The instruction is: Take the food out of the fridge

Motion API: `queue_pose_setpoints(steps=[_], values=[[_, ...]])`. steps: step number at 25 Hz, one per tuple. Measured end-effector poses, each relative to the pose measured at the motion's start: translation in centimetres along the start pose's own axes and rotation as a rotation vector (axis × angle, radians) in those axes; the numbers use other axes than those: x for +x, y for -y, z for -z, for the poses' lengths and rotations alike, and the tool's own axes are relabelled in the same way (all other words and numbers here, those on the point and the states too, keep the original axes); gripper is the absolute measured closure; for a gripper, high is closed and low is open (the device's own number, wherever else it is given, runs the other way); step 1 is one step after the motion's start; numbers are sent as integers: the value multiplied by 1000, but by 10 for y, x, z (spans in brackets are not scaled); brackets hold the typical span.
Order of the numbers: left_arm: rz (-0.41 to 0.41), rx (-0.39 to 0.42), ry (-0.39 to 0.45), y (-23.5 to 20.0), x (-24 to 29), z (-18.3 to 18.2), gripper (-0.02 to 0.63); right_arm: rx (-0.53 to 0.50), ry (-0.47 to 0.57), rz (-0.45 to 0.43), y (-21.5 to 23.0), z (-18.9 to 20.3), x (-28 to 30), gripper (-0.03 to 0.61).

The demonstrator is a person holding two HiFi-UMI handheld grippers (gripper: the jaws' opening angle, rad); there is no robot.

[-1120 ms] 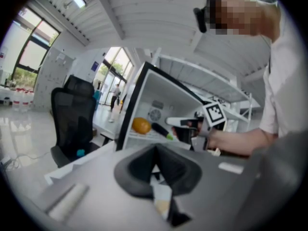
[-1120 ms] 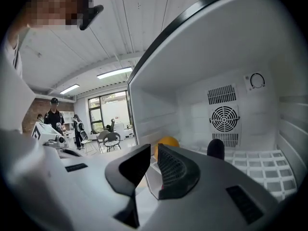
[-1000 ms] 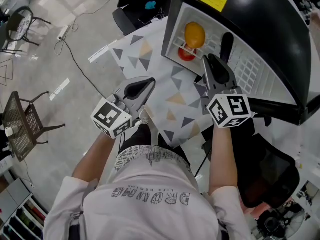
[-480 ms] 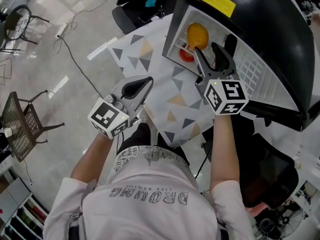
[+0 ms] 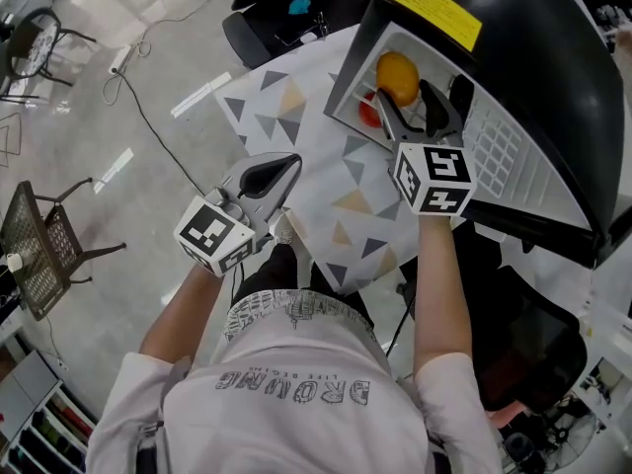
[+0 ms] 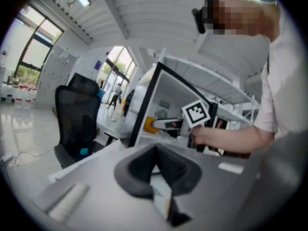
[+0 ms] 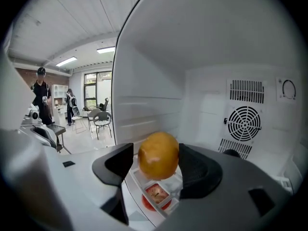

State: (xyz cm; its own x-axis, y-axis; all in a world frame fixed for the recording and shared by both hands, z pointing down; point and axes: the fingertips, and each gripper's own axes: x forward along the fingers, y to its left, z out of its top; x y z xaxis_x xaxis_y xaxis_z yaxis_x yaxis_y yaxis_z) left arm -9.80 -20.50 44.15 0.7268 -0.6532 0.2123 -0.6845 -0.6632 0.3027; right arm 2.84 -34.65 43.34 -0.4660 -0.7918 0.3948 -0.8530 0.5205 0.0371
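A small black fridge [image 5: 538, 38] stands open on the patterned table [image 5: 296, 117]. On its white shelf sits an orange [image 5: 398, 77] [image 7: 159, 155] [image 6: 150, 125], and a red fruit [image 5: 365, 114] [image 7: 155, 196] lies under the shelf. My right gripper [image 5: 405, 97] [image 7: 156, 161] reaches into the fridge, its jaws opening. The orange sits between the jaws, with a gap showing on the left side. My left gripper [image 5: 281, 166] [image 6: 155, 170] hovers shut and empty over the table's near part.
The fridge door [image 5: 533, 156], with its white rack, hangs open to the right of my right arm. A black office chair [image 5: 267, 28] [image 6: 74, 124] stands beyond the table. A metal chair [image 5: 44, 245] and a cable [image 5: 148, 117] are on the floor at left.
My right gripper has moved forward into the fridge, up to the orange, and its jaws have spread wide. The left gripper has stayed where it was.
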Motion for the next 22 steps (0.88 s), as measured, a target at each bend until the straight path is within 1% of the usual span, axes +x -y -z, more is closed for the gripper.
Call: queue_pose_setpoints(steps=[5,9,16,22], values=[[-6,-2,2,-6,-3,-1,607,-22,-42,19,2,6,9,318],[-7,-3,4,-10,-4,-2,607,-32,-50,33,3,7,11,318],[8,4,5,-8,-3,-5,607,-31,-24,38,0,-1,4,316],[31,24,5,1,-1,-11,607,-8,-3,38,-1,-1,-16,314]])
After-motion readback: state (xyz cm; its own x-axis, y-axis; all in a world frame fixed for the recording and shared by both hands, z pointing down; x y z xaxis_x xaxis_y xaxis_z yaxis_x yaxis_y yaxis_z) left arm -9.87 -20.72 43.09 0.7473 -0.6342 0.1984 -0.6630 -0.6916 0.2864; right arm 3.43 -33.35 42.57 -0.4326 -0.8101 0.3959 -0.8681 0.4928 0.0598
